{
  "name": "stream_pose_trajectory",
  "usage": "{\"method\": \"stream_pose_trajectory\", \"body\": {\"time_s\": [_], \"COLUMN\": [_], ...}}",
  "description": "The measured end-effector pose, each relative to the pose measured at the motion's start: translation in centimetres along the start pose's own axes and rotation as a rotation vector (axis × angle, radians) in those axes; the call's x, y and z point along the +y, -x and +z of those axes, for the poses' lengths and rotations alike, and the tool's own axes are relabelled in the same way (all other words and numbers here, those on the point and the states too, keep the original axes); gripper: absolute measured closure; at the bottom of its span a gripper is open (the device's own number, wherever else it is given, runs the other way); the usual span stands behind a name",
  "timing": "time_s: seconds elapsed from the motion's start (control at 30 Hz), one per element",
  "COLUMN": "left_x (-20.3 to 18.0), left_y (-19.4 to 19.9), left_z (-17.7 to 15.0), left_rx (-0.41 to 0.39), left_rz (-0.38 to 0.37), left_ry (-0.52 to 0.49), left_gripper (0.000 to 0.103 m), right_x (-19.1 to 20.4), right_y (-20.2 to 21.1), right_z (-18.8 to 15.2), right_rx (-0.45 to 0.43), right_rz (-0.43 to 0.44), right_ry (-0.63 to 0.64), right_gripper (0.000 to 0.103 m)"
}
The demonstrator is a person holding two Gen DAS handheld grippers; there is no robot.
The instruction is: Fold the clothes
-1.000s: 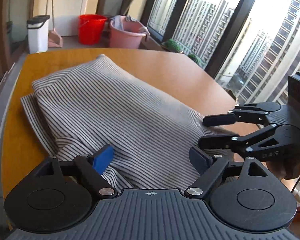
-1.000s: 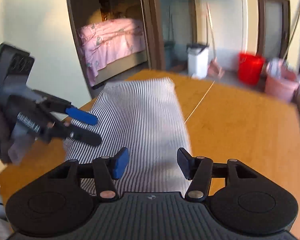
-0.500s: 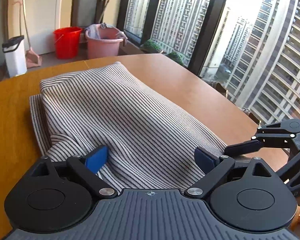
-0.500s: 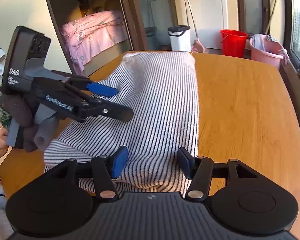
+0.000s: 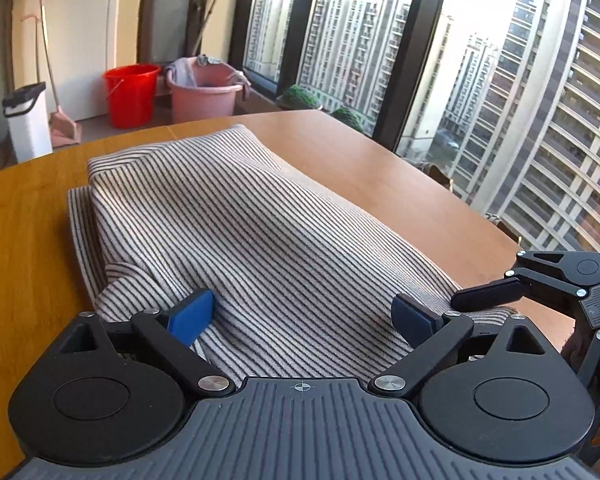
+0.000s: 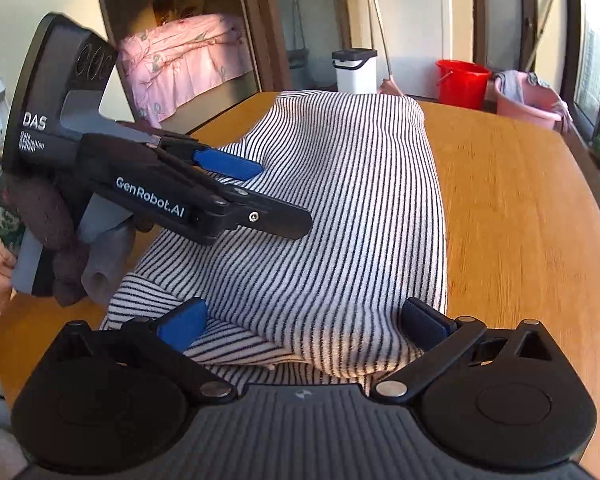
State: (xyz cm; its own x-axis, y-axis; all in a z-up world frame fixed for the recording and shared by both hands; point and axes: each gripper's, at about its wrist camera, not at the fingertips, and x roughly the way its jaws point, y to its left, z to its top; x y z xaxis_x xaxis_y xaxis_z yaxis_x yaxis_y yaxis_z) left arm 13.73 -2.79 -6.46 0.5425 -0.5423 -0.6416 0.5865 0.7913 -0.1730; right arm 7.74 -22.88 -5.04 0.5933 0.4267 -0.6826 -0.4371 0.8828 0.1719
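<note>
While angled down over the striped garment (image 5: 260,232), left tongs (image 5: 302,316) and right tongs (image 6: 302,320), both just spread wide apart.

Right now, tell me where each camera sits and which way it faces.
Left wrist: rides the left gripper, angled down along the striped garment toward the windows; its own open fingers show, plus the right gripper at right.
Right wrist: rides the right gripper, angled down along the garment toward a bedroom doorway; its own open fingers show, plus the left gripper and gloved hand.
Shared: garment, wooden table, red bucket, pink basin, white bin.
</note>
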Motion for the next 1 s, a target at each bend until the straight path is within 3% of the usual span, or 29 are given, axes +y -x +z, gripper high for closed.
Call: {"method": "stream_pose_trajectory", "body": {"time_s": [0.2, 0.27, 0.37, 0.43, 0.5, 0.67, 0.77, 0.83, 1.0], "left_x": [0.2, 0.7, 2.0, 3.2, 4.5, 7.5, 8.2, 9.0, 9.6], "left_y": [0.8, 2.6, 5.9, 6.9, 7.6, 6.3, 5.9, 6.1, 6.3], "left_z": [-0.3, -0.7, -1.6, -1.9, -2.2, -3.1, -4.6, -4.8, -4.6], "left_rx": [-0.051, -0.121, -0.259, -0.268, -0.260, -0.132, -0.117, -0.118, -0.114], "left_rz": [0.025, 0.057, 0.215, 0.303, 0.363, 0.257, 0.185, 0.147, 0.167], "left_ry": [0.023, 0.065, 0.120, 0.108, 0.099, 0.133, 0.104, 0.137, 0.149], "left_gripper": [0.003, 0.001, 0.000, 0.000, 0.000, 0.000, 0.000, 0.000, 0.000], "right_x": [-1.6, -2.8, -5.4, -7.1, -8.4, -9.1, -9.6, -9.4, -9.4], "right_y": [1.2, 2.2, 3.1, 3.0, 2.3, -0.8, -1.8, -1.2, -0.6], "right_z": [1.1, 1.7, 2.5, 2.5, 2.4, 2.9, 2.8, 2.3, 1.7], "right_rx": [-0.025, -0.089, -0.158, -0.182, -0.187, -0.151, -0.148, -0.162, -0.130], "right_rz": [0.015, -0.070, -0.293, -0.406, -0.444, -0.331, -0.282, -0.266, -0.264], "right_ry": [-0.026, -0.049, -0.102, -0.117, -0.103, 0.004, 0.012, 0.058, 0.144], "right_gripper": [0.000, 0.000, 0.000, 0.000, 0.000, 0.000, 0.000, 0.000, 0.000]}}
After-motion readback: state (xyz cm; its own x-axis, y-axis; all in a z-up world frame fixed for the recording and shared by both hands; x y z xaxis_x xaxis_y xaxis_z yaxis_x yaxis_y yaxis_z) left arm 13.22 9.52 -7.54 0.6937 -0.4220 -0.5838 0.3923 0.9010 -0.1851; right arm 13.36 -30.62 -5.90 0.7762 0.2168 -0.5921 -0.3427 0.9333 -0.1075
